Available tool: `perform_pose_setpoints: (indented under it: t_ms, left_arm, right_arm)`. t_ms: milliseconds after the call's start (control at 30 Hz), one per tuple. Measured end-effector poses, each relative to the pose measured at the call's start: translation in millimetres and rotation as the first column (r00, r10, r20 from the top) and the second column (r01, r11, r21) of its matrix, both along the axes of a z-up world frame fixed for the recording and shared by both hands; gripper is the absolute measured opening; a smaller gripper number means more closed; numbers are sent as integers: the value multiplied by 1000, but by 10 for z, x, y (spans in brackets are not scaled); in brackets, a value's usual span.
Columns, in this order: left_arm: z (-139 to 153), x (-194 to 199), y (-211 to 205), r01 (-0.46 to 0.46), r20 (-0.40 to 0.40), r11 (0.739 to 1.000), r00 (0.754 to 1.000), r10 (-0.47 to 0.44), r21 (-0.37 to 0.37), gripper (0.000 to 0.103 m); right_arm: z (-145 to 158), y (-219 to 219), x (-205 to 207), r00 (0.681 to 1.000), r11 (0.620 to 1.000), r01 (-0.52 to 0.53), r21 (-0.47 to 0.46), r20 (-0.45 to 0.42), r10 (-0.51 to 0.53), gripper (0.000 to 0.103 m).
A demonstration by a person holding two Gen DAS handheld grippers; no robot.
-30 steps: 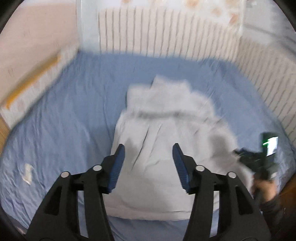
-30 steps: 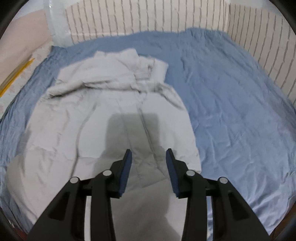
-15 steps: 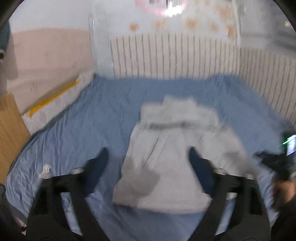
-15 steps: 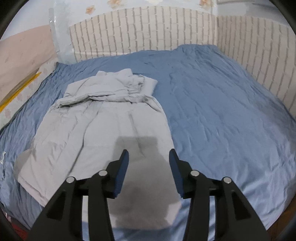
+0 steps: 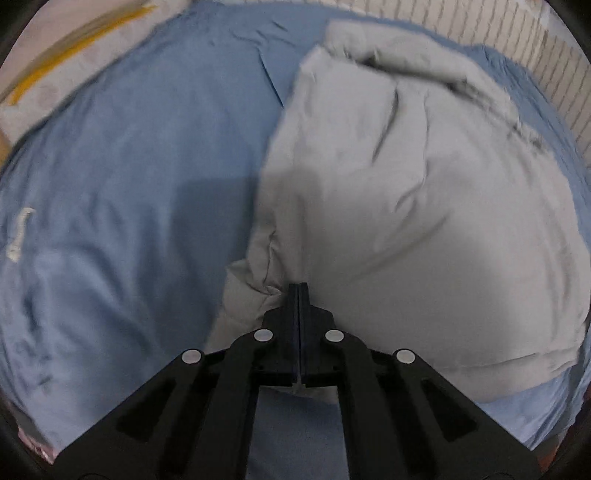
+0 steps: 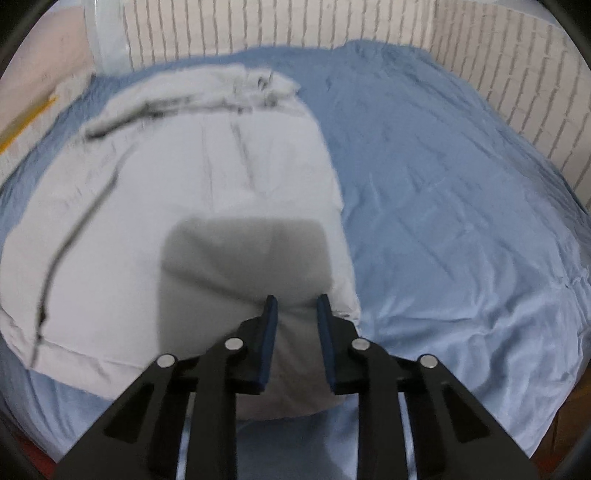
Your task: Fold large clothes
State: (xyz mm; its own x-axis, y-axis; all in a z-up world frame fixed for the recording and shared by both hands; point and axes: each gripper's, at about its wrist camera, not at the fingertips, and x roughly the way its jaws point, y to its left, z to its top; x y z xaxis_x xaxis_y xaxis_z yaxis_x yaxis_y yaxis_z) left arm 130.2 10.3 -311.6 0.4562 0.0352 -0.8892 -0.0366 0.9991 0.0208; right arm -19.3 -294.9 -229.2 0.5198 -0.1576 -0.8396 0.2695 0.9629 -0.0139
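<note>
The grey garment (image 5: 424, 206) lies spread on the bed (image 5: 129, 166), which is covered with a blue sheet. Its long axis runs away from both tools: the near hem is at the person's side and the bunched upper part, perhaps collar or hood, is at the far end near the striped wall (image 6: 295, 33).

The left tool (image 5: 298, 290) is fully closed. Its jaws have just been closing, and the tips sit in a pucker of cloth at the near left corner of the garment, so it appears to pinch this corner, though the cloth between the pads is not clearly visible.

The right tool (image 6: 295, 306) stands at the near right corner. Its jaws have just been closing too, but a gap remains, with cloth seen in it; the pads do not yet seem to press.

Judging from this, each hand is at its own corner of the near hem. The coming fold probably goes along the long axis, carrying the hem away from the person toward the far end.
</note>
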Motion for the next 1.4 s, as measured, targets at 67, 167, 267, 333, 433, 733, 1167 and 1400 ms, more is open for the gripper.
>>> perform_pose_setpoints:
  t_ms: [67,167,267,333,433,733,1167,1400]
  left_arm:
    - [-29,35,-89,25,-10,999,1000,-24,41,0]
    - [-141,224,-136,22,-42,999,999,-21,26,0]
    - [-192,348,-113,32,-54,999,998,-31,8,1]
    - [-211,373,-119,48,-54,999,997,-47,15,1]
    - [-168,360,-109,57,-64,998,996,-56,23,1]
    - [410,-154,224,-11,88,1000,996,9,22,76]
    - [-18,-143,368,32,44,997,999,-29,-64,88]
    - [57,-496,326,82,70,991,995,-75,-105,66]
  right_arm:
    - [-102,39,84,1000,1000,-13,-9,-27,13,20]
    - [-231,119,260,998,999,-33,-38,-64,30,20]
    - [-301,133,371,996,998,-39,-40,-76,36,19]
    - [-336,105,426,996,999,-39,-23,-79,37,19]
    - [-290,58,430,996,999,-35,12,-79,36,19]
    - [402,-264,-162,992,998,40,56,119,-47,58]
    - [160,-293,-241,982,991,126,42,137,-131,69]
    - [89,-209,-272,986,993,113,43,122,-118,70]
